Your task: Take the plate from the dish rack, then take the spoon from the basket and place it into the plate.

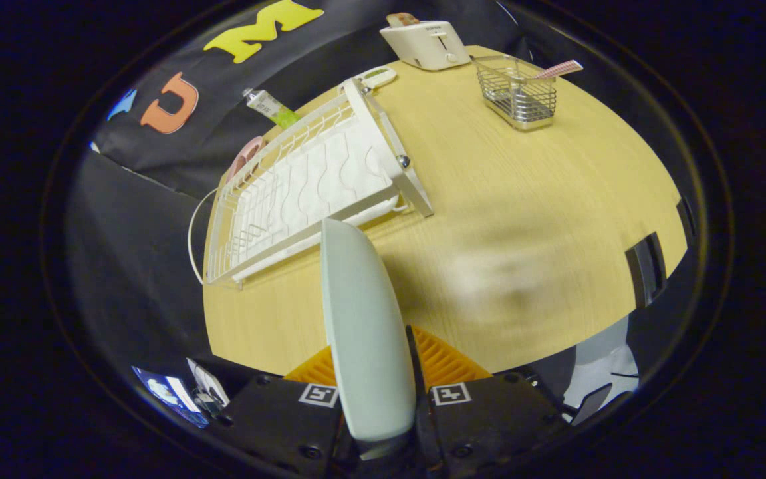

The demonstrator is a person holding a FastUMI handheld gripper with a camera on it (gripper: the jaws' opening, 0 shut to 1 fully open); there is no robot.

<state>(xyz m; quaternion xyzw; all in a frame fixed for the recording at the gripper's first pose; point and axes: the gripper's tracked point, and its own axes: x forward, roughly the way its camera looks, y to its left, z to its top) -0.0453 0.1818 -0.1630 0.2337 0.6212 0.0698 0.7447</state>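
Gripper view: I've got the gripper (pixel 376 372) clamped on the plate (pixel 363 326), held edge-on btwn fingers, dish rack (pixel 303 183) just beyond, basket (pixel 518 93) w/ spoon (pixel 559 68) farther off.

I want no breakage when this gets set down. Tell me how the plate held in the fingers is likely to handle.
The plate stands on edge, clamped between the fingers of the gripper, so it is probably rigid. Its smooth, glossy face could slip or pivot under a narrow rim grip. If ceramic, it may chip against the wooden table; lower it gently, clear of the dish rack.
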